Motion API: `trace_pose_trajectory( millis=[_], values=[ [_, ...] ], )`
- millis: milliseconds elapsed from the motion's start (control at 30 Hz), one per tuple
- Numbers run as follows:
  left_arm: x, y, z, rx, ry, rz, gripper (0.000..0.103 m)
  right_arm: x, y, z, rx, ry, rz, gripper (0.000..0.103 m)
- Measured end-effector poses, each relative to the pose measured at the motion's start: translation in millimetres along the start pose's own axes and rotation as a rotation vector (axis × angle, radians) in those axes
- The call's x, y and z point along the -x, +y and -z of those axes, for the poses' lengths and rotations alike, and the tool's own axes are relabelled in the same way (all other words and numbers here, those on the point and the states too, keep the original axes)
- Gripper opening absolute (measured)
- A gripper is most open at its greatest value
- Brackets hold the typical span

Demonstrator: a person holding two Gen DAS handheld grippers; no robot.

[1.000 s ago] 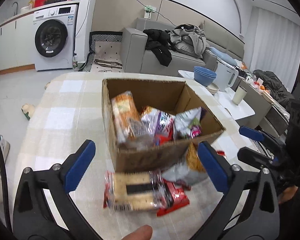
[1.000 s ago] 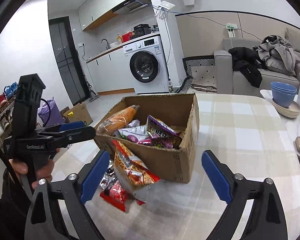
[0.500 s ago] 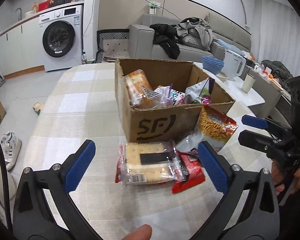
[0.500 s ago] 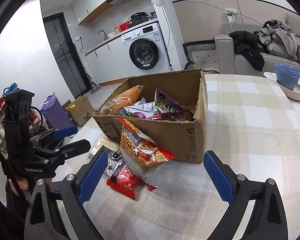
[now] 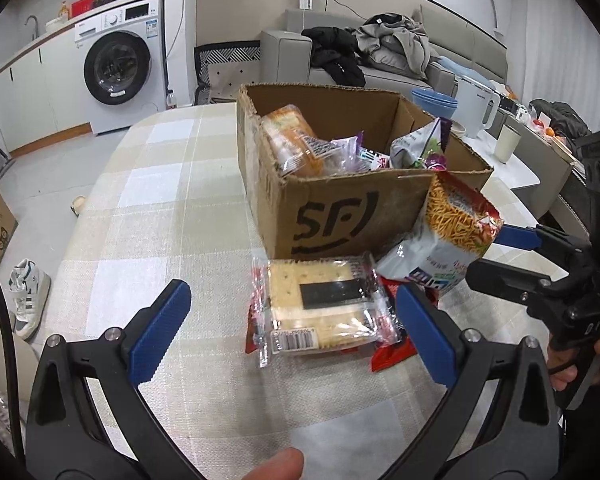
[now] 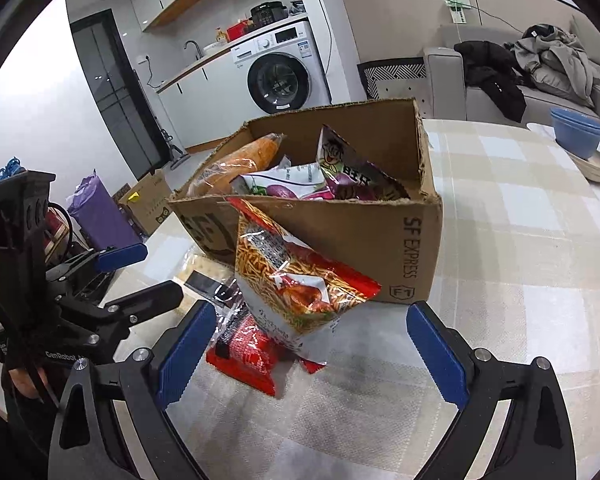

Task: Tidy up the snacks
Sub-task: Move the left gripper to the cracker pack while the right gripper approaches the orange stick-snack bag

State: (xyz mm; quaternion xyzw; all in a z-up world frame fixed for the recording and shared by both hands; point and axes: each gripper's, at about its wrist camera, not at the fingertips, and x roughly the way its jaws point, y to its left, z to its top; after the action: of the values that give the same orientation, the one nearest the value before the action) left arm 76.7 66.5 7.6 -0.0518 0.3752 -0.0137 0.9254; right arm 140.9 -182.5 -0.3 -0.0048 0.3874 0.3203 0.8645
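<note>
A clear pack of crackers (image 5: 324, 308) lies on the checked table (image 5: 148, 216) against the front of the cardboard box (image 5: 340, 216) of snacks, a noodle bag (image 6: 296, 280) leaning beside it, while the left gripper (image 5: 292, 332) and right gripper (image 6: 304, 356) hover wide apart, holding nothing.

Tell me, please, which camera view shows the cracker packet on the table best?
The left wrist view. There the cracker packet lies flat before the cardboard box, its whole top and barcode in sight. In the right wrist view only a blurred corner of it shows, behind the noodle snack bag.
</note>
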Motion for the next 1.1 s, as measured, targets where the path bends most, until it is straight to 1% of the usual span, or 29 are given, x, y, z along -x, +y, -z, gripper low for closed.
trace_pose_trajectory(
  millis=[100,200,300,400,567,633,700,800,900,967,1100],
  values=[
    [-1,9,-1,0.016,0.003,0.023,0.102,-1,-4,0,-0.019,0.004,0.004,0.098],
    [-1,14,-1,-0.002,0.023,0.042,0.102,-2,-5,1,-0.023,0.006,0.005,0.098],
    [0,18,-1,-0.016,0.021,0.03,0.102,-3,-8,1,-0.025,0.01,0.01,0.098],
    [0,23,-2,-0.005,0.022,0.034,0.102,-2,-15,0,-0.049,0.007,0.007,0.098],
    [-6,25,0,0.001,0.043,0.017,0.102,-5,-18,0,-0.078,0.0,0.012,0.098],
    [-11,26,1,0.005,0.058,0.006,0.102,-8,-19,0,-0.077,0.009,0.042,0.098],
    [-14,28,2,0.004,0.068,-0.009,0.102,-9,-20,0,-0.063,0.019,0.092,0.098],
    [-18,32,2,0.012,0.074,-0.014,0.102,-4,-28,-2,-0.074,0.02,0.116,0.098],
    [-23,35,2,0.025,0.082,-0.001,0.102,-1,-39,-4,-0.091,0.024,0.149,0.098],
    [-26,35,3,0.03,0.088,0.016,0.102,-1,-45,-5,-0.106,0.027,0.143,0.098],
    [-34,25,4,0.022,0.095,0.075,0.102,-1,-48,-4,-0.133,0.027,0.058,0.098]
  ],
)
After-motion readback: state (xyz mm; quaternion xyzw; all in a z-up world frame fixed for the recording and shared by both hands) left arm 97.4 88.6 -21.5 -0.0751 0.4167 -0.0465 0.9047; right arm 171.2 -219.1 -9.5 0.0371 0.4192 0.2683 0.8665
